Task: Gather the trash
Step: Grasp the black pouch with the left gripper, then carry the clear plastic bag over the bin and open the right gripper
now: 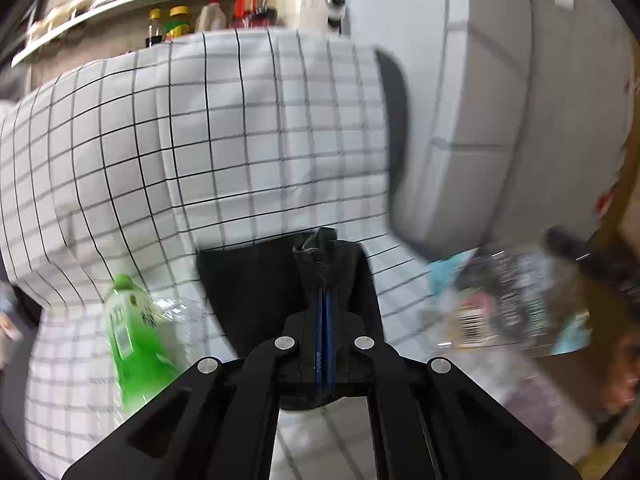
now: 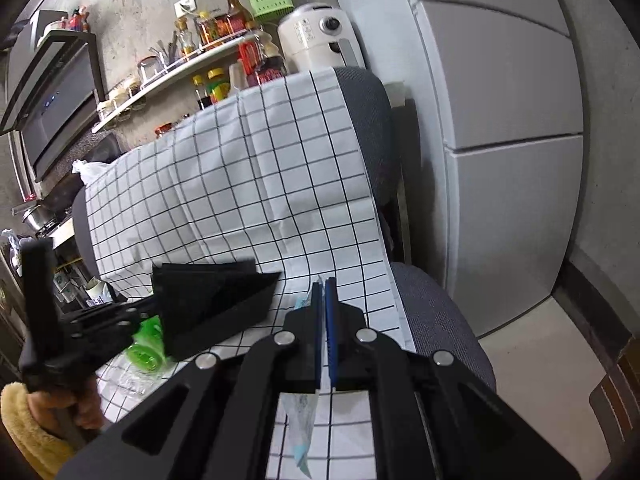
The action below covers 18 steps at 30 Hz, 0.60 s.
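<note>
On the far left of the sofa seat, a green-labelled plastic bottle (image 1: 130,336) lies on its side on the checked cloth (image 1: 240,140), untouched, likely trash to be picked up later. Left gripper (image 1: 320,248) sits just right of it, fingers pressed together on a black trash bag (image 1: 240,292); from the right wrist view the bag (image 2: 208,300) hangs stiff and partly open over the cloth, probably held up as the catch for whatever comes next. Right gripper (image 2: 323,284) is pinching a thin pale-blue wrapper (image 2: 301,420), which dangles below the fingers, clear of the seat; judging by that, the step in hand is carrying it to the bag. More wrappers (image 1: 504,300) show blurred at the right of the left wrist view, can't tell what they rest on. Surface is a grey sofa (image 2: 436,320) draped with the white grid cloth. Room: kitchen shelf (image 2: 168,76) of sauce bottles behind, white appliance (image 2: 316,36), grey fridge (image 2: 512,120) at right, pale floor (image 2: 536,360)
</note>
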Motion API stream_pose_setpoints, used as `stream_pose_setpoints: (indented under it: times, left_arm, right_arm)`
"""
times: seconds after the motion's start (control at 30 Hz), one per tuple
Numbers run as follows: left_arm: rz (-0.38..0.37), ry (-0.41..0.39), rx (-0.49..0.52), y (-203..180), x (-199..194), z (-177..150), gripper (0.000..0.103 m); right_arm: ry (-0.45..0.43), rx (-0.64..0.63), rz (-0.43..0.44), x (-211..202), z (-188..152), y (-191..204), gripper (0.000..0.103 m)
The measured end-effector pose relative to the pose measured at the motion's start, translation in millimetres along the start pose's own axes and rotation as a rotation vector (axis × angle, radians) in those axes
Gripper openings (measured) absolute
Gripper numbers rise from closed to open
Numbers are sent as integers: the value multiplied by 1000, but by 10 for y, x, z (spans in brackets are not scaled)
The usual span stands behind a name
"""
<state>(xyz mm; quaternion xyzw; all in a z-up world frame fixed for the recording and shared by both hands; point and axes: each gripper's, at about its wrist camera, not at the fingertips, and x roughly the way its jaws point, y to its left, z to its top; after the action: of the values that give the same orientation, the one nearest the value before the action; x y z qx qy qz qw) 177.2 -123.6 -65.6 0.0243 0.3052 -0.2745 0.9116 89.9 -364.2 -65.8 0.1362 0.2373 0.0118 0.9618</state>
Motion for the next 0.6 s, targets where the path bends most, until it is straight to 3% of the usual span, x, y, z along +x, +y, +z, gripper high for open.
stream_pose_setpoints:
  times: [0.17, 0.37, 0.47, 0.6]
  left_arm:
    - [-129, -44, -46, -159, -451, -188, 1]
    - [-201, -67, -66, -286, -710, -511, 1]
    - [-176, -70, -46, -323, -735, -682, 1]
    - [-131, -26, -118, -151, -667, -916, 1]
  right_arm:
    - [-12, -24, -26, -309, -76, 97, 3]
    - [-15, -35, -79, -588, -255, 113, 3]
    - [-16, -24, -96, -693, -374, 82, 3]
    - [7, -30, -95, -714, -547, 127, 3]
